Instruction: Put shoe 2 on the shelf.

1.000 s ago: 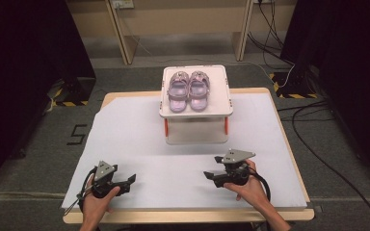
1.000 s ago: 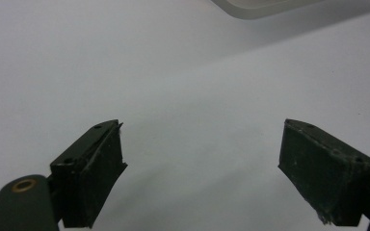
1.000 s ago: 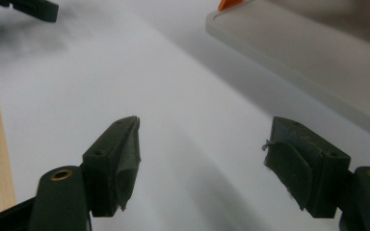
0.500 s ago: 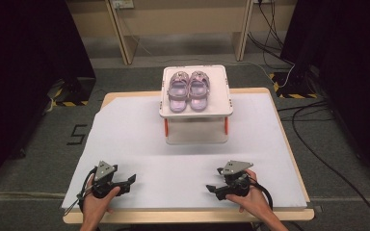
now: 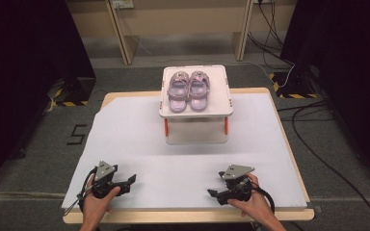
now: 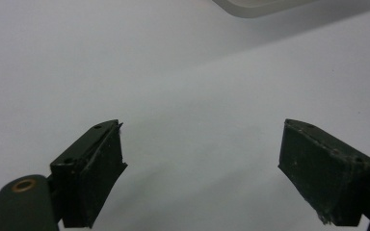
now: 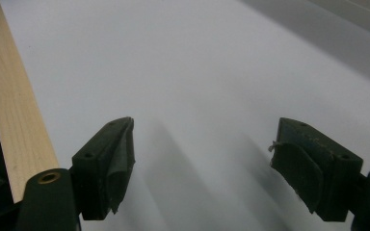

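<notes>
A rectangular wooden tabletop [image 5: 284, 126], covered almost to its pale edges by a smooth white sheet [image 5: 125, 134], carries everything. At its far middle stands one white plastic stand [image 5: 195, 111], a rounded square tray on short legs with two orange-red accents. On the tray lie two lilac sandals [image 5: 188, 90], side by side and touching, toes toward the far side, well apart from both tools. Near the front edge, two hands each hold one black tool with a grey three-cornered plate: the left tool [image 5: 131, 179] and the right tool [image 5: 213, 193], both released, jaws spread wide over bare sheet, nothing between them. Cables trail across the grey floor [image 5: 332, 159] at right.
</notes>
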Demonstrator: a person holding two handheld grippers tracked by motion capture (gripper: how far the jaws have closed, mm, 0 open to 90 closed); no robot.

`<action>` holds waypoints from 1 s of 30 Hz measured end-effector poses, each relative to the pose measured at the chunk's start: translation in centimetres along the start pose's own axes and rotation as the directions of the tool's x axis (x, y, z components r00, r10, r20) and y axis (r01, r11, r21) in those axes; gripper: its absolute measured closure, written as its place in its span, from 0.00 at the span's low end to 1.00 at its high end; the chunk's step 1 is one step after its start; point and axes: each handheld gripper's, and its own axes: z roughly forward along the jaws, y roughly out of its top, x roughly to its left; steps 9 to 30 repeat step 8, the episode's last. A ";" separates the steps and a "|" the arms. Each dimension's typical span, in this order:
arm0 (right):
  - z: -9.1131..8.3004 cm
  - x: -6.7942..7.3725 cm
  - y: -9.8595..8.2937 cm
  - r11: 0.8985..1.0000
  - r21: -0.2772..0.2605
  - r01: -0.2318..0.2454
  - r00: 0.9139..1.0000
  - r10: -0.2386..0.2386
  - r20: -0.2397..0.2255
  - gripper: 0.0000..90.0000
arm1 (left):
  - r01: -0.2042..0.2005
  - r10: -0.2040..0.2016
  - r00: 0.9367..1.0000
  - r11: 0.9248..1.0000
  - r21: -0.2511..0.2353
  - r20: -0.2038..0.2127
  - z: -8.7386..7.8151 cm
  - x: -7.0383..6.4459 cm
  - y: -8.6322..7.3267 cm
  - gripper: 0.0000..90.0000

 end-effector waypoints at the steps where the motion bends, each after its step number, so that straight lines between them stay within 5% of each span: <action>1: 0.0 0.0 0.0 1.000 0.000 0.001 1.000 -0.001 0.001 0.26 | 0.000 0.000 1.000 1.000 0.000 0.000 0.0 0.0 0.0 0.17; 30: 0.0 0.0 0.0 1.000 -0.001 0.004 1.000 -0.004 0.001 0.26 | -0.001 0.001 1.000 1.000 0.000 0.000 0.0 0.0 0.0 0.17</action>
